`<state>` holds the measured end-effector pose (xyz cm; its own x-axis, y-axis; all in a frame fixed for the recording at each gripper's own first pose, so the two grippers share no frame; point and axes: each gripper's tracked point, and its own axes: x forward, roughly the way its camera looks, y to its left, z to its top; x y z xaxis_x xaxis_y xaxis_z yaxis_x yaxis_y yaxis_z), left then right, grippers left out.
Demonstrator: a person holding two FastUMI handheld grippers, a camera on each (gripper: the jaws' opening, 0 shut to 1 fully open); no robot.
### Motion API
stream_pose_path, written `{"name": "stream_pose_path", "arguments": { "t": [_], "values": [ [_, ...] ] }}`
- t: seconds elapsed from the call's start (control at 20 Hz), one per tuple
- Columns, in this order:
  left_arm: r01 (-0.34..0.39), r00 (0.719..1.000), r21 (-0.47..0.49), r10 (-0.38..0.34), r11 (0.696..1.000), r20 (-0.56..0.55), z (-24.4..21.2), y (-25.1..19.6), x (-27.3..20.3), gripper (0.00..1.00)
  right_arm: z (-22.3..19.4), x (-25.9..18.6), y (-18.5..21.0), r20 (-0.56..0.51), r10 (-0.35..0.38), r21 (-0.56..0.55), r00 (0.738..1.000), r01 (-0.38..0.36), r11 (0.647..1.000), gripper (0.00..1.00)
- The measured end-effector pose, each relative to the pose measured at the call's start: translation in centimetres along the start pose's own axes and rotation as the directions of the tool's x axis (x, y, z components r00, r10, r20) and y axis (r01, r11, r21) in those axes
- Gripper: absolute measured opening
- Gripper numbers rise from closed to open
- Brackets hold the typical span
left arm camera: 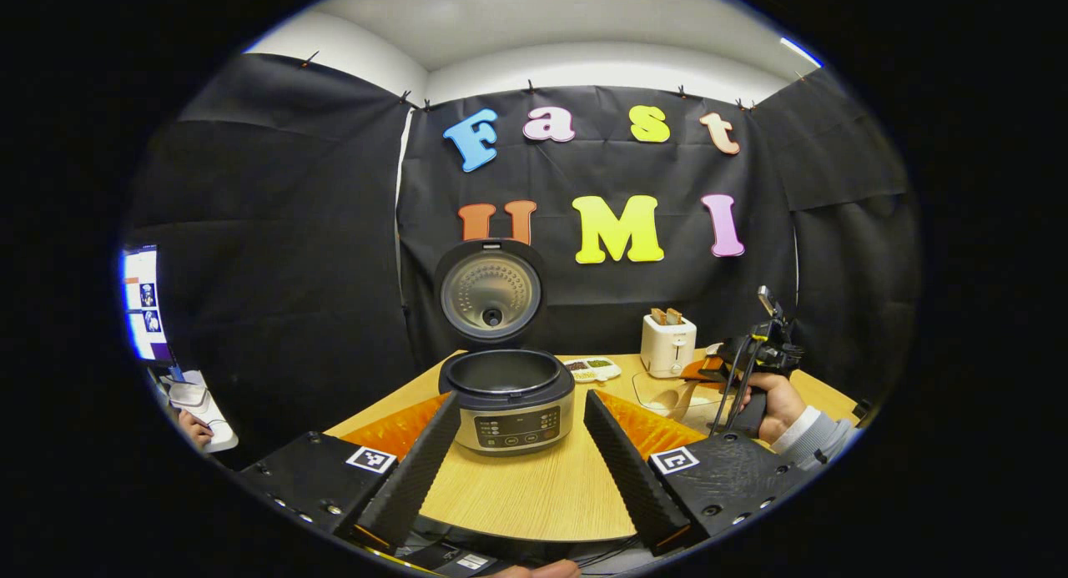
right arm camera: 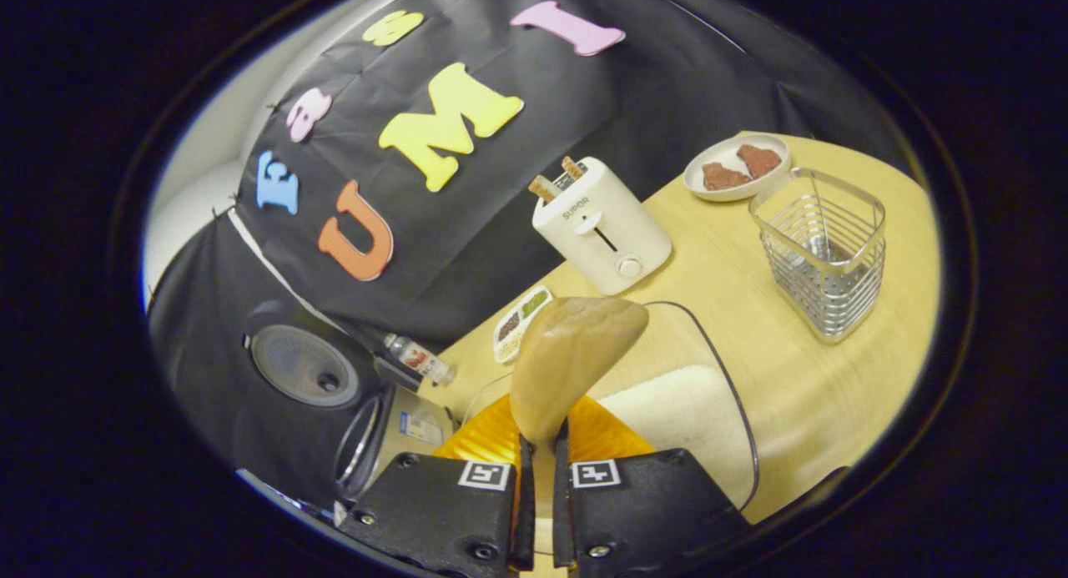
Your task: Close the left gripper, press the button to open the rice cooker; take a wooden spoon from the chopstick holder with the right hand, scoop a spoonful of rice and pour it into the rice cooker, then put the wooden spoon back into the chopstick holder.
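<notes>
The bench point(left arm camera: 534, 486) is pale wood with a fine grain and a soft, matt look. The rice cooker point(left arm camera: 511, 404) has a shiny metal body, a dark smooth rim and a dull metal plate inside its lid. The wooden spoon point(right arm camera: 571, 357) is smooth and light. The chopstick holder point(right arm camera: 822, 253) is shiny metal wire. The toaster point(right arm camera: 602, 226) is smooth cream plastic.

Black cloth walls point(left arm camera: 275, 228) enclose a wooden table point(left arm camera: 534, 495) beneath a white ceiling point(left arm camera: 542, 27).
</notes>
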<state>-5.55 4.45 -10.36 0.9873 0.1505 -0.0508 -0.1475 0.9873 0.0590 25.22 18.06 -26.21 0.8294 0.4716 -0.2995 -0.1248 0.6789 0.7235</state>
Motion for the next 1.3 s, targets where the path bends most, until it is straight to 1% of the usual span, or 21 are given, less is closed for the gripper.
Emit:
{"name": "stream_pose_path", "arguments": {
  "t": [0.1, 0.15, 0.25, 0.35, 0.5, 0.55, 0.6, 0.65, 0.75, 0.8, 0.85, 0.9, 1.0, 1.1, 1.25, 1.3],
  "values": [
    [0.009, 1.0, 0.0, -0.009, 1.0, -0.002, 0.0, -0.2, -0.4, 0.95, 1.4, -1.1, -0.2, 0.047, 0.002, 0.007, 0.999, -0.002, 1.0, 0.13],
    [0.019, 1.0, -0.003, -0.019, 1.0, -0.003, 0.0, -0.4, -0.4, 0.95, 2.0, -1.7, 0.0, 0.065, 0.015, 0.029, 0.998, -0.017, 0.999, 0.14],
    [0.037, 0.999, -0.012, -0.037, 0.999, -0.005, 0.3, -0.8, -0.5, 0.95, 3.3, -2.7, 0.3, 0.097, 0.054, 0.111, 0.994, -0.065, 0.992, 0.13],
    [0.034, 0.999, -0.013, -0.034, 0.999, -0.006, 0.3, -0.5, -0.6, 0.95, 4.5, -3.7, -0.2, 0.133, 0.08, 0.215, 0.988, -0.108, 0.971, 0.13],
    [0.025, 1.0, -0.005, -0.025, 1.0, -0.006, 0.5, -0.4, -0.7, 0.95, 5.9, -5.1, -0.3, 0.185, 0.137, 0.348, 0.973, -0.195, 0.917, 0.13],
    [0.026, 1.0, -0.002, -0.026, 1.0, -0.003, 0.7, -0.5, -0.8, 0.95, 6.3, -5.9, -0.6, 0.2, 0.15, 0.388, 0.968, -0.219, 0.895, 0.13],
    [0.028, 1.0, 0.002, -0.028, 1.0, 0.0, 0.8, -0.5, -1.0, 0.95, 6.7, -6.6, -0.9, 0.213, 0.162, 0.44, 0.963, -0.243, 0.865, 0.13],
    [0.026, 1.0, 0.009, -0.026, 1.0, 0.002, 0.9, -0.6, -1.2, 0.95, 7.4, -7.0, -0.9, 0.233, 0.185, 0.502, 0.955, -0.281, 0.818, 0.13],
    [0.026, 1.0, 0.022, -0.026, 0.999, 0.004, 0.9, -0.5, -1.4, 0.95, 9.0, -8.7, -0.5, 0.292, 0.237, 0.604, 0.927, -0.37, 0.706, 0.13],
    [0.025, 1.0, 0.026, -0.025, 0.999, 0.004, 0.9, -0.5, -1.5, 0.95, 9.4, -9.3, -0.4, 0.312, 0.256, 0.633, 0.915, -0.401, 0.662, 0.13],
    [0.024, 1.0, 0.026, -0.024, 0.999, 0.003, 0.9, -0.5, -1.4, 0.95, 9.4, -9.6, -0.3, 0.324, 0.265, 0.648, 0.908, -0.417, 0.638, 0.13],
    [0.026, 1.0, 0.024, -0.026, 0.999, 0.002, 0.9, -0.6, -1.3, 0.94, 9.4, -9.8, -0.2, 0.326, 0.266, 0.654, 0.907, -0.42, 0.629, 0.13],
    [0.029, 1.0, 0.016, -0.029, 0.999, 0.002, 1.0, -0.6, -1.5, 0.94, 9.3, -9.0, -0.3, 0.321, 0.266, 0.644, 0.909, -0.415, 0.642, 0.13],
    [0.034, 0.999, 0.011, -0.034, 0.999, 0.005, 1.0, -0.8, -1.8, 0.94, 9.4, -8.4, 0.7, 0.311, 0.27, 0.624, 0.911, -0.41, 0.665, 0.13],
    [0.038, 0.999, 0.011, -0.038, 0.999, 0.012, 1.1, -0.5, -2.1, 0.94, 9.2, -9.2, 2.0, 0.293, 0.27, 0.601, 0.917, -0.397, 0.694, 0.13],
    [0.04, 0.999, 0.012, -0.04, 0.999, 0.013, 1.1, -0.3, -2.4, 0.94, 8.9, -9.0, 2.5, 0.276, 0.273, 0.59, 0.922, -0.387, 0.709, 0.13]
  ]
}}
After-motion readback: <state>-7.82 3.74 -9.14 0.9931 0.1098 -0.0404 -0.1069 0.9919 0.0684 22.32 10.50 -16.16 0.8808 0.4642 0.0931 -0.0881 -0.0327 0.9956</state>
